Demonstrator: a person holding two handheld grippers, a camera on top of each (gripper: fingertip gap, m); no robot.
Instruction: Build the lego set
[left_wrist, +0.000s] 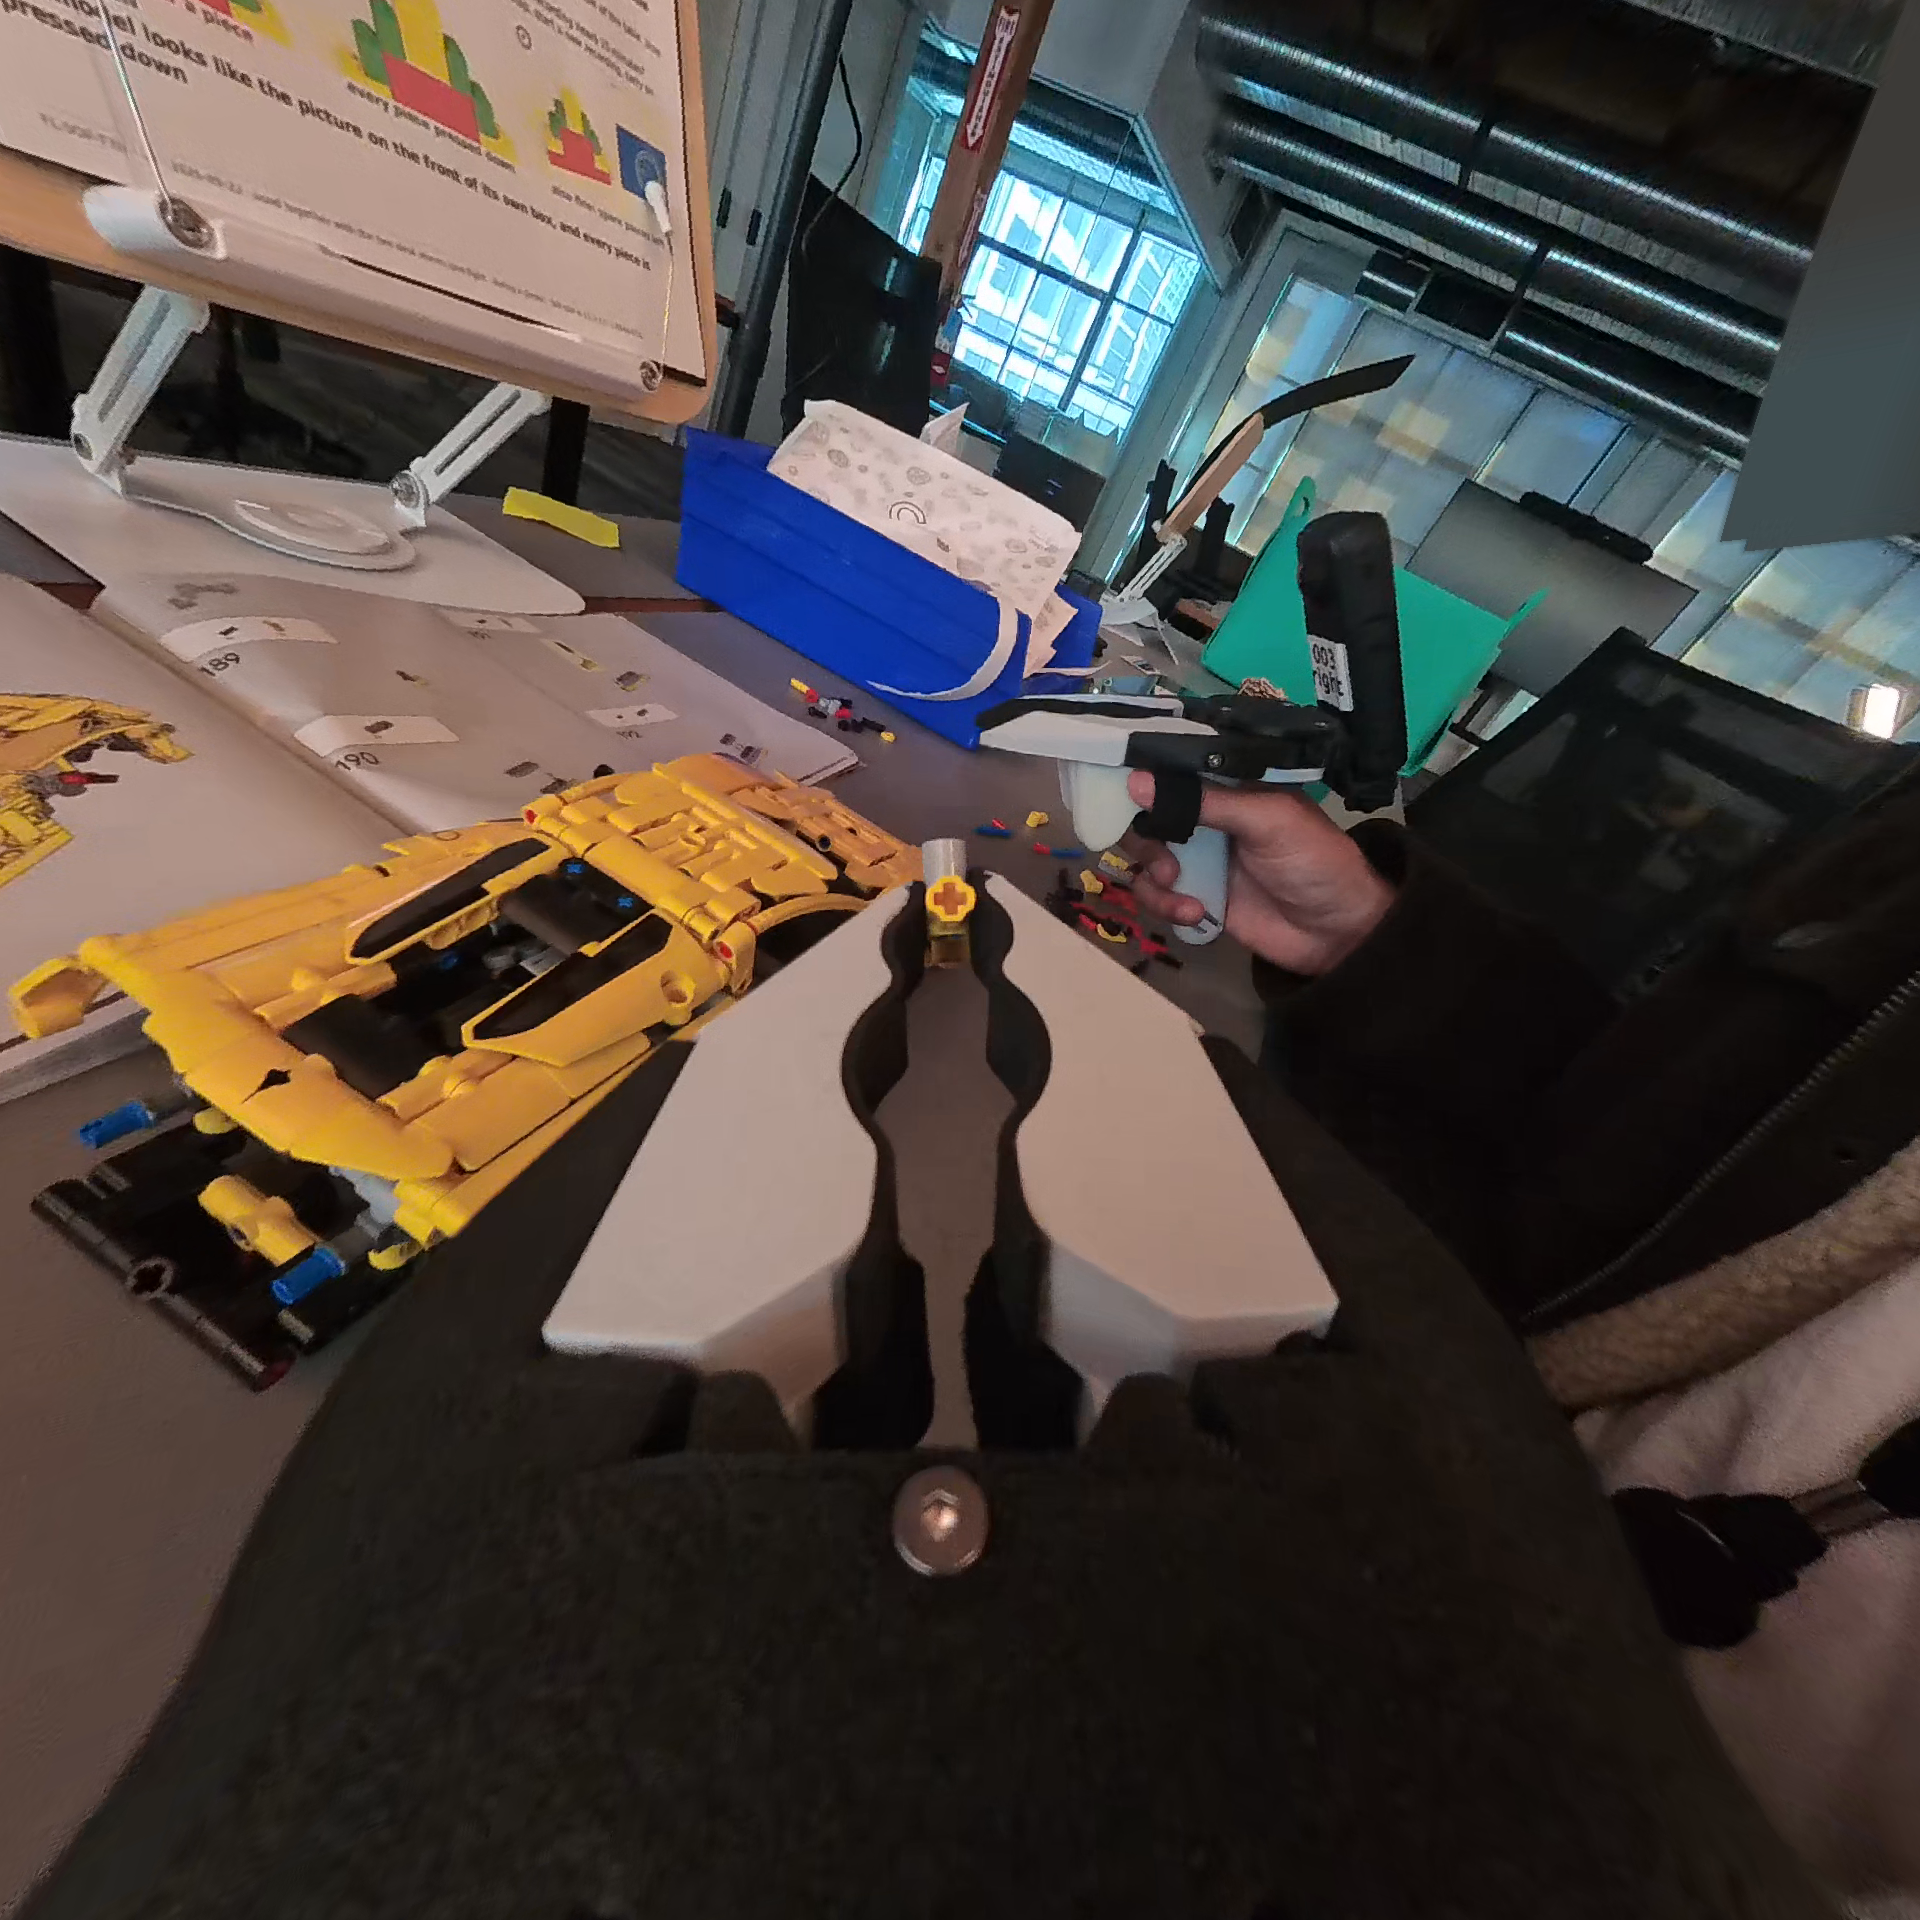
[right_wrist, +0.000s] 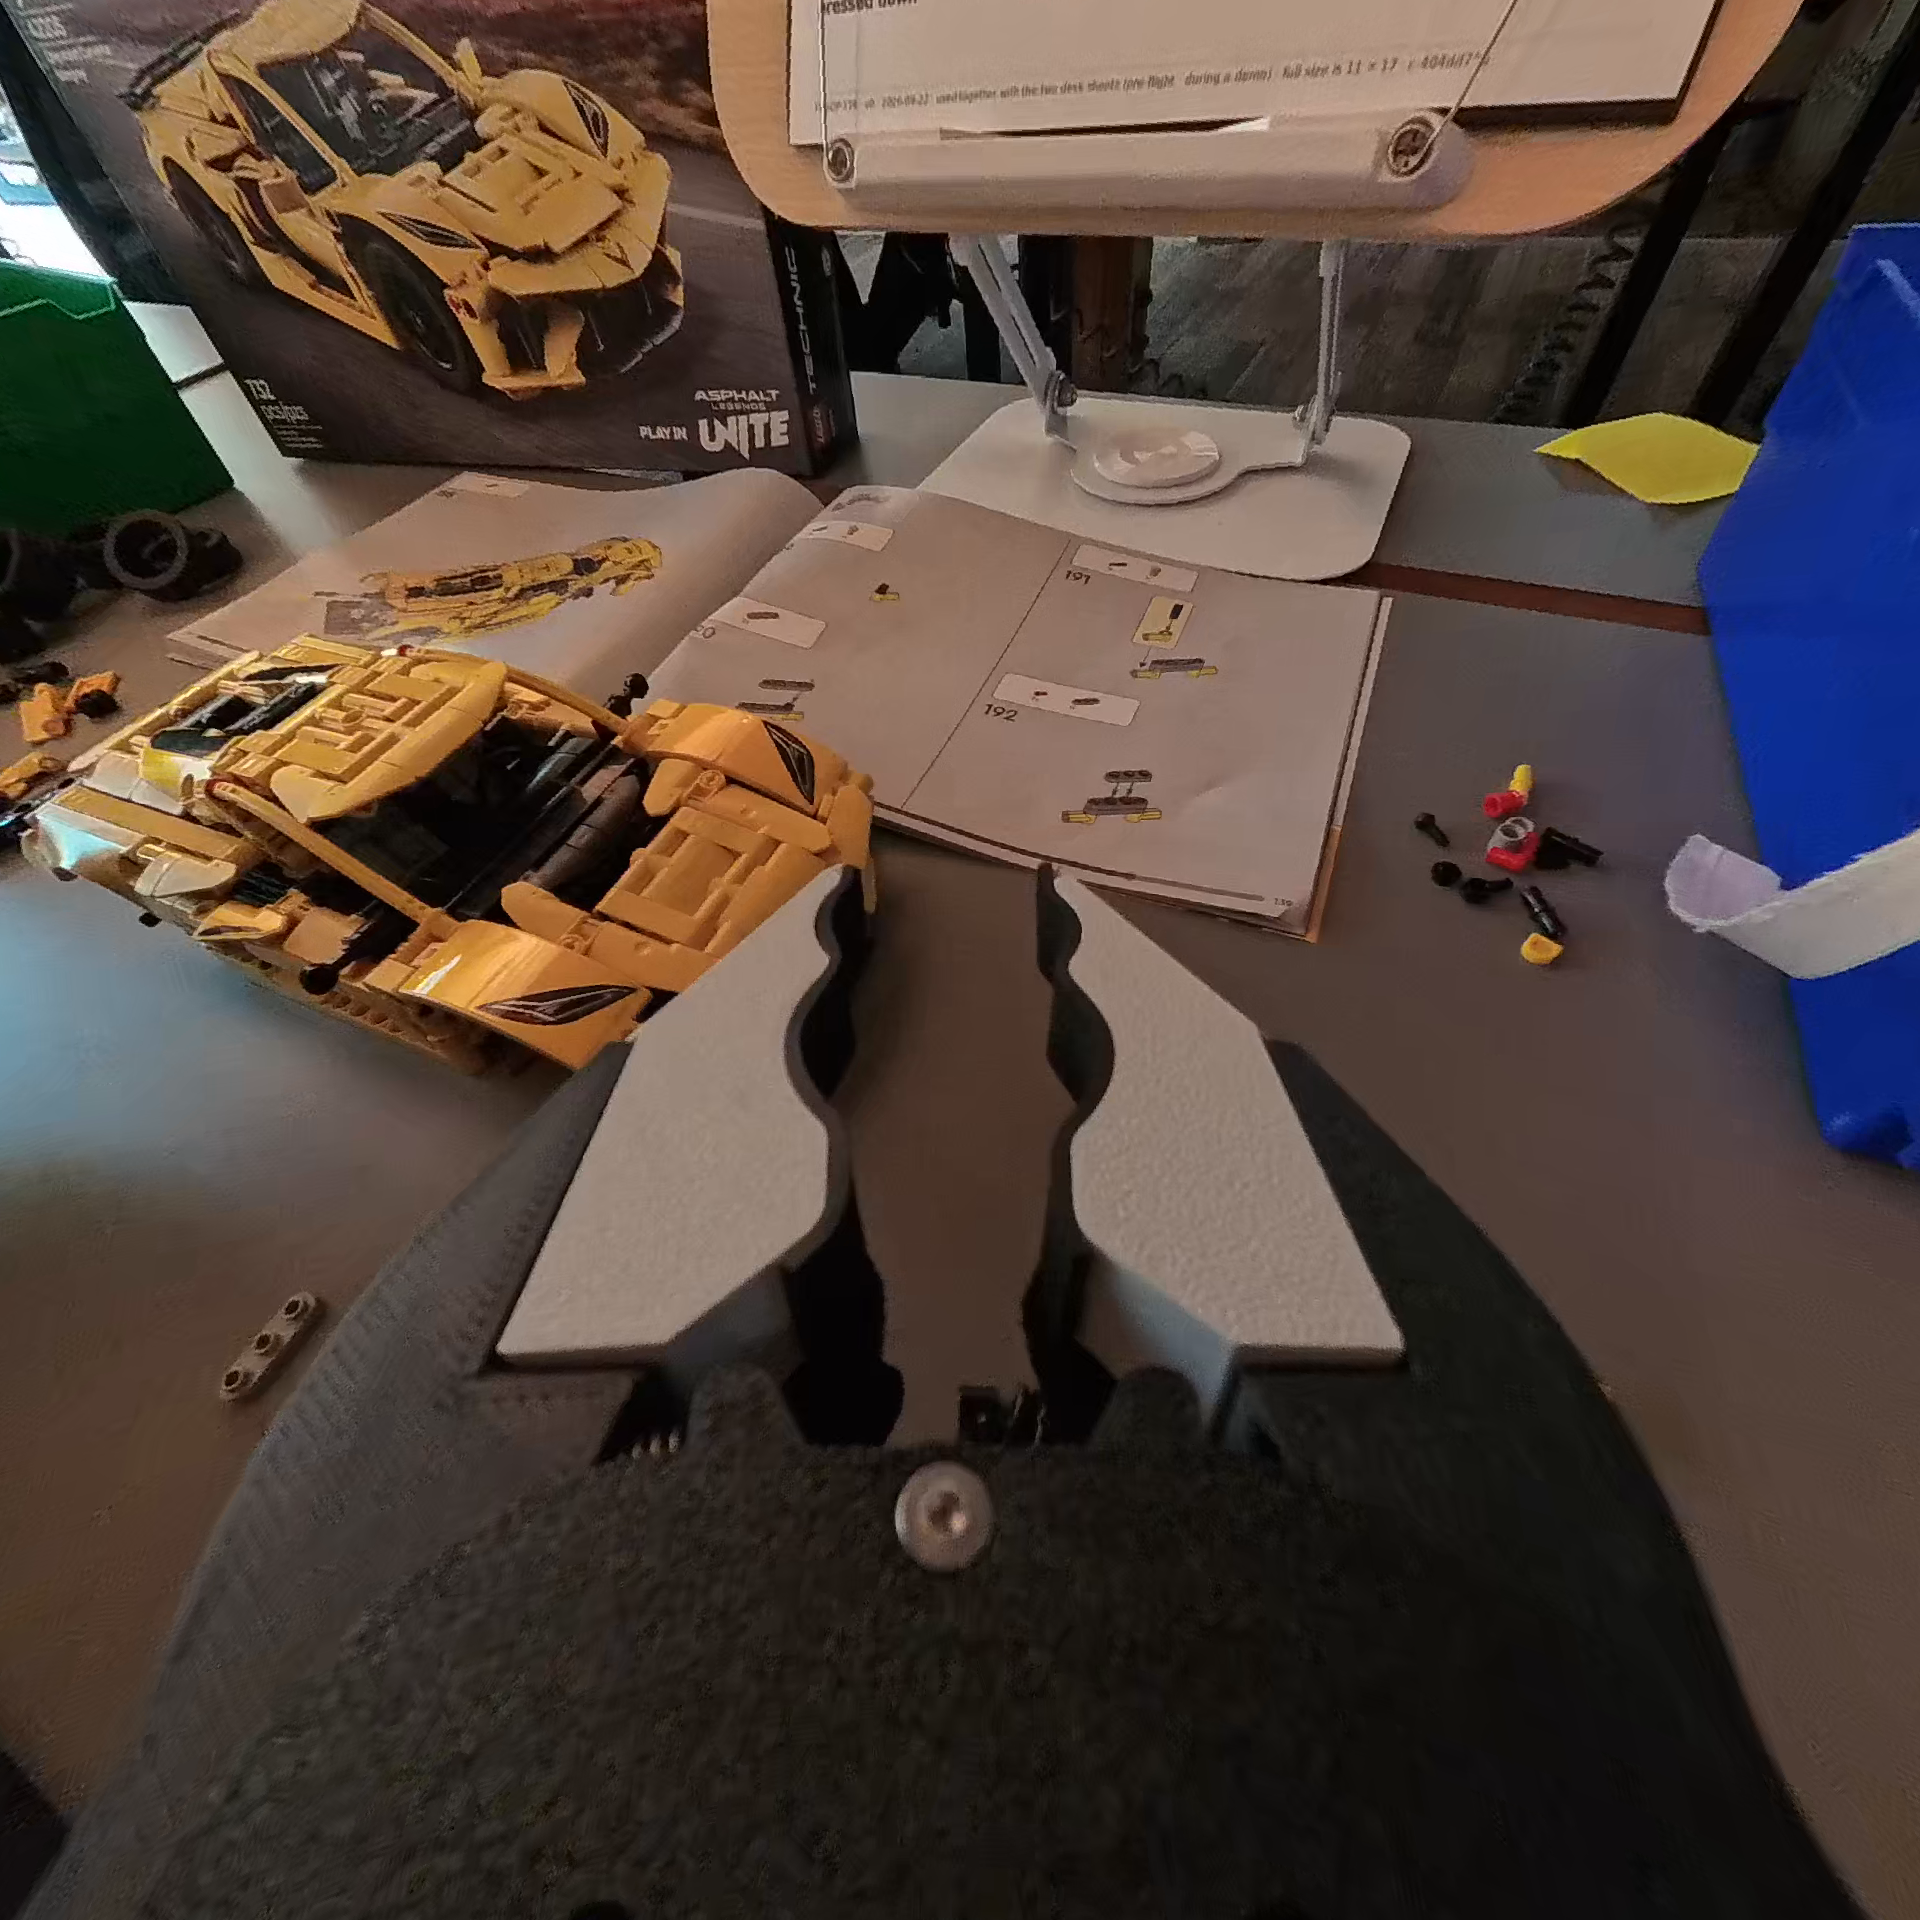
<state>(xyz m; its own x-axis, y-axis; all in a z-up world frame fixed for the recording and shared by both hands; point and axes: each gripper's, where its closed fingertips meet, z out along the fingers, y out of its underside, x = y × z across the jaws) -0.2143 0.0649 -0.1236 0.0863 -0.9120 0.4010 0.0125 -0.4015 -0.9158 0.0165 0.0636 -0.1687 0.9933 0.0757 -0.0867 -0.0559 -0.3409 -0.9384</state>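
A yellow lego car (left_wrist: 416, 997) lies on the grey table, partly over the open instruction booklet (left_wrist: 416, 675). My left gripper (left_wrist: 948, 914) is shut on a small yellow connector piece with a grey tip (left_wrist: 948, 902), held above the table just right of the car. In the right wrist view the car (right_wrist: 447, 842) lies left of my right gripper (right_wrist: 951, 883), which is open and empty above the table near the booklet's (right_wrist: 1039, 707) front edge. The right gripper also shows in the left wrist view (left_wrist: 1174, 727), held by a hand.
Loose small pieces (right_wrist: 1507, 842) lie right of the booklet. A blue bin (right_wrist: 1829, 675) stands at the right. A grey flat piece (right_wrist: 268, 1345) lies at front left. The set's box (right_wrist: 468, 229), a white document stand (right_wrist: 1164, 457) and black tyres (right_wrist: 156, 556) stand behind. The grippers' ends are close to 25 cm from one another.
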